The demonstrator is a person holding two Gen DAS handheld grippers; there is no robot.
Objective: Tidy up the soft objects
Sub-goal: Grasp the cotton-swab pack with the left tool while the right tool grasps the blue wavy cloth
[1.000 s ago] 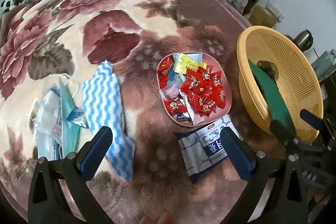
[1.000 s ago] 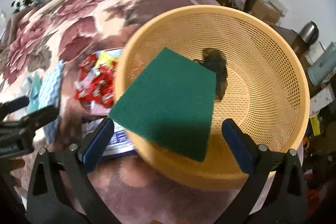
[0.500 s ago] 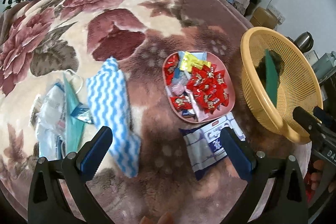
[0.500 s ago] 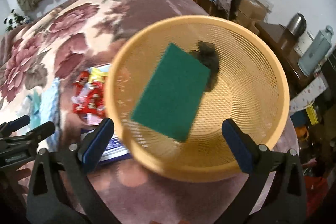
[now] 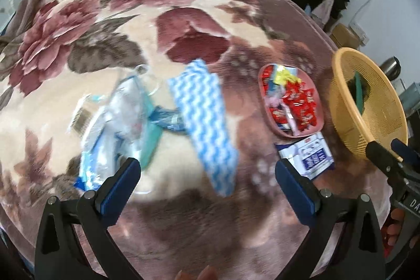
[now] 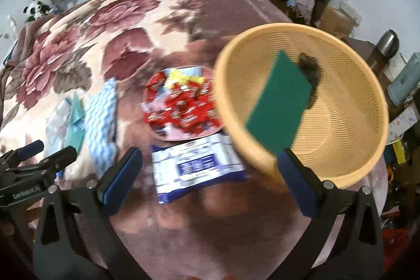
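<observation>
Green scouring pad (image 6: 279, 102), a second ago between the right gripper (image 6: 210, 175) fingers, now leans inside the yellow basket (image 6: 341, 122); both grippers released and empty, left gripper (image 5: 207, 177) swung toward the blue-white striped cloth (image 5: 204, 120), likely next.

Motion-blurred clear packets (image 5: 113, 122); dark lump (image 6: 311, 70) half hidden behind green pad (image 6: 278, 101).

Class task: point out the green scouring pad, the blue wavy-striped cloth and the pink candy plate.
green scouring pad (image 6: 279, 102): right wrist view, middle of its face.
blue wavy-striped cloth (image 5: 203, 112): left wrist view, centre.
pink candy plate (image 5: 318, 106): left wrist view, right rim.
</observation>
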